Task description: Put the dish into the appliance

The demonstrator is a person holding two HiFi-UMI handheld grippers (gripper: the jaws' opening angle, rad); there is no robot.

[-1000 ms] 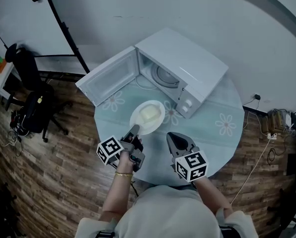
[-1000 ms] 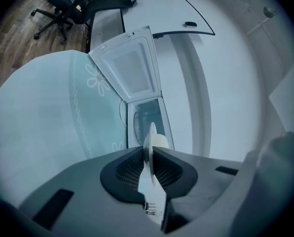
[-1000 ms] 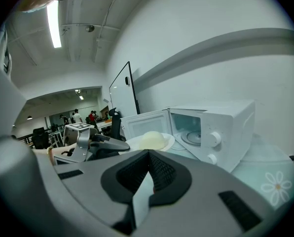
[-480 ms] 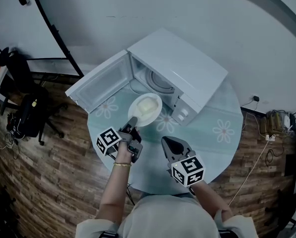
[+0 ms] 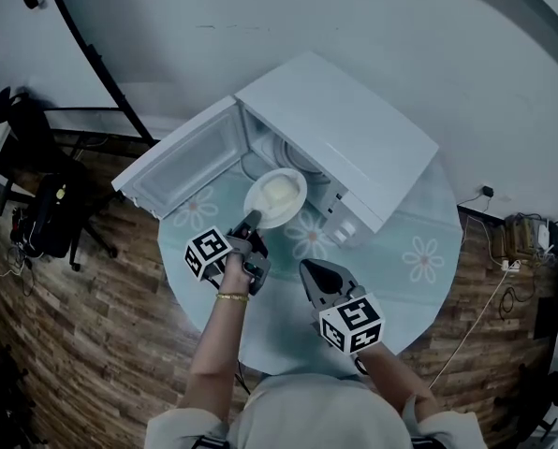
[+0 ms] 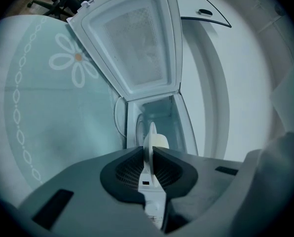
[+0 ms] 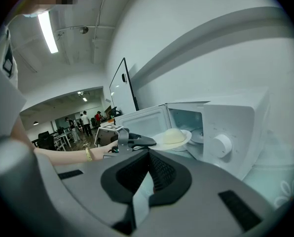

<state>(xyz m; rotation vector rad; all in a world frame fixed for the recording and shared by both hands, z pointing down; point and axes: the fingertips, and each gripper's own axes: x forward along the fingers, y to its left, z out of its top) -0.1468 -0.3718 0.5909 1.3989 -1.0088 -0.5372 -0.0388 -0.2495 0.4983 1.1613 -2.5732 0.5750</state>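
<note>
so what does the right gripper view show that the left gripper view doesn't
Only the right gripper view: the left gripper seen from the side, the knob on the microwave, people far behind. Only the left gripper view: the plate edge-on between its shut jaws, the flowered tablecloth. Both: the open microwave and the plate with pale food.

We find soft, even, slightly cool light in all three views; shadows on the pale table (image 5: 391,293) are faint, and a long ceiling tube (image 7: 47,31) burns overexposed in the right gripper view. Both gripper views bulge strongly and fade to black at the corners, with the nearest foreground smeared out of focus. In the left gripper view the edge-on dish (image 6: 149,149) looks soft, while the head view keeps the white microwave (image 5: 335,138) fairly sharp, though curved toward its rim.
</note>
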